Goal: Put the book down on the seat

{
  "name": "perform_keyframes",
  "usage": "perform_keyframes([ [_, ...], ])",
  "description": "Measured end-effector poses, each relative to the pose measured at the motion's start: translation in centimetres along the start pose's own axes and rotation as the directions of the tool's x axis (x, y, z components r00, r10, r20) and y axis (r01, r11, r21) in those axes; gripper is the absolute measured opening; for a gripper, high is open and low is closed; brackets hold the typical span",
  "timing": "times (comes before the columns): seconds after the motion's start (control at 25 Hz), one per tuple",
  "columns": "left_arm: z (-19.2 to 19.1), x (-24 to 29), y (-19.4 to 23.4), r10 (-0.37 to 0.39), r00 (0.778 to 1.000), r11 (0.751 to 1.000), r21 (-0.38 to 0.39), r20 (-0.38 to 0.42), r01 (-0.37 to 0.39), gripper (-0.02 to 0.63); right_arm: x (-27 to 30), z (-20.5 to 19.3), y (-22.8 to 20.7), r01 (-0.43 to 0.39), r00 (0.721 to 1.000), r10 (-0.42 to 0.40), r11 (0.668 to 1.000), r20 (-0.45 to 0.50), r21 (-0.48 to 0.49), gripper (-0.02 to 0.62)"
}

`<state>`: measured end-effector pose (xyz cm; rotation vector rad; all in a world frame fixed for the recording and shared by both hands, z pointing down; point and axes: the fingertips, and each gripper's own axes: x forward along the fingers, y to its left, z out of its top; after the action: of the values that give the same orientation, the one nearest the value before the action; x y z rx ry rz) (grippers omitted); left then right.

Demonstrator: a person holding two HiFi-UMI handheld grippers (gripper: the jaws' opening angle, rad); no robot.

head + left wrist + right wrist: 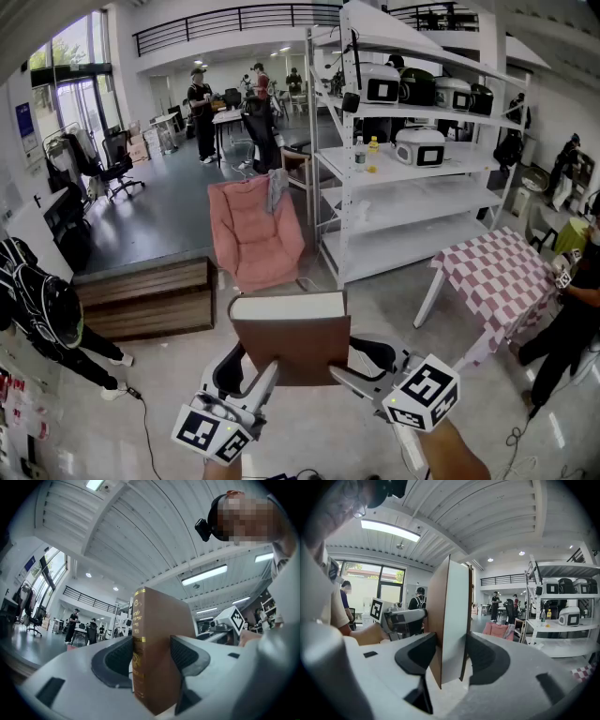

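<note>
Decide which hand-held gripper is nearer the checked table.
Right. The right hand-held gripper holds the book edge facing the checked table; the left hand-held gripper holds the opposite edge, farther off.

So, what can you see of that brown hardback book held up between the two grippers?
The brown hardback book is thick and closed, with plain matte brown covers, gold lettering and bands down its spine, and a pale page block. It is held in the air, tilted, above the concrete floor, short of the pink armchair. The left gripper clamps its covers at the spine side, the right gripper at the page-edge side; nothing else touches it.
</note>
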<state>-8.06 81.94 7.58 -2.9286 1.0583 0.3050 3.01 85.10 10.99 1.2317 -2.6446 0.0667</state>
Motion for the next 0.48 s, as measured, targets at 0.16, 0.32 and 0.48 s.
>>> perform_keyframes([
  [0.16, -0.1, 0.0, 1.2, -0.002, 1.0, 1.0, -0.001, -0.001, 0.002, 0.244, 1.2, 0.1, 0.0, 0.001, 1.0, -0.001, 1.0, -0.004, 0.002, 0.201],
  [0.32, -0.2, 0.3, 2.3, -0.005, 1.0, 1.0, -0.003, 0.0, 0.005, 0.244, 2.2, 0.1, -0.3, 0.007, 1.0, -0.007, 1.0, -0.011, 0.004, 0.199],
  [0.48, 0.0, 0.5, 3.2, -0.007, 1.0, 1.0, 0.01, 0.006, 0.007, 0.244, 3.2, 0.1, -0.4, 0.007, 1.0, -0.007, 1.0, -0.015, 0.001, 0.2],
])
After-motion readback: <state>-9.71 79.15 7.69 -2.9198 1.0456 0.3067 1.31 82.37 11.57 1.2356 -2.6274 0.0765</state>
